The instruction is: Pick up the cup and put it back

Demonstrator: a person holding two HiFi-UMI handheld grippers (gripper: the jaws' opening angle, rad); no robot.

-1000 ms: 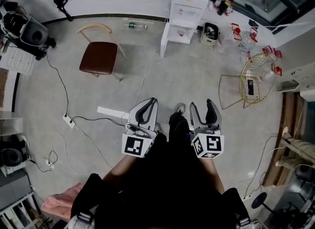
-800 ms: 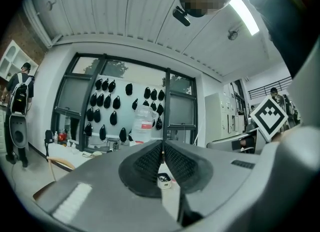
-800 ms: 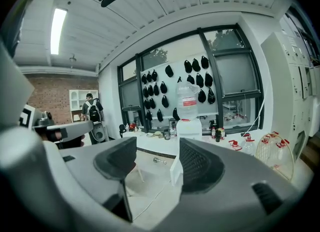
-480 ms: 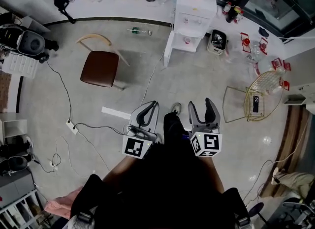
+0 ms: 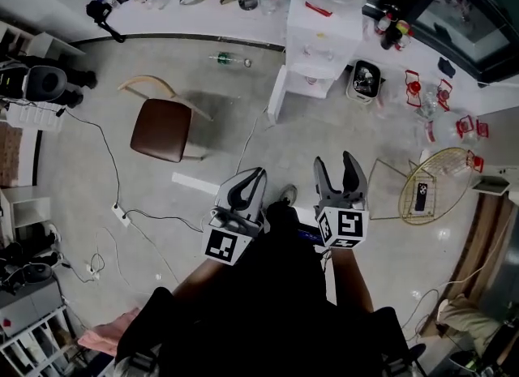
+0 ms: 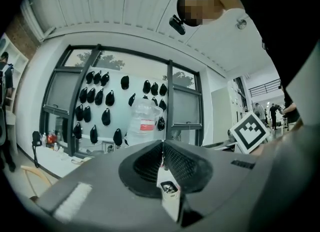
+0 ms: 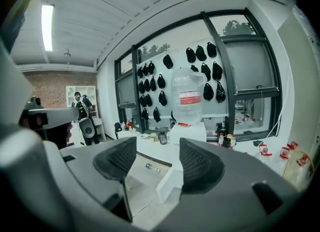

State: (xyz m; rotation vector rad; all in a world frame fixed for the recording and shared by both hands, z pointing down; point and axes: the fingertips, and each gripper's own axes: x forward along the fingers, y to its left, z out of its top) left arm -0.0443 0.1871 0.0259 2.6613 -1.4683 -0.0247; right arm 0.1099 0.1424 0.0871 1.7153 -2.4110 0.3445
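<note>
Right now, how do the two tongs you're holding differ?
The left tongs are shut, tips touching; the right tongs stand open, floor showing between them. The left tongs lean sideways in the head view; the right tongs point straighter ahead. Both hold nothing.

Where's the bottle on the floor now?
Head view, upper middle: the bottle lies near the counter, between the brown chair and the water dispenser.

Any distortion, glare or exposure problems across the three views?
Head view: evenly lit, fisheye bends the counter. Left gripper view: dark round vignette, ceiling lines bowed. Right gripper view: ceiling light blown out, window frame curved.
</note>
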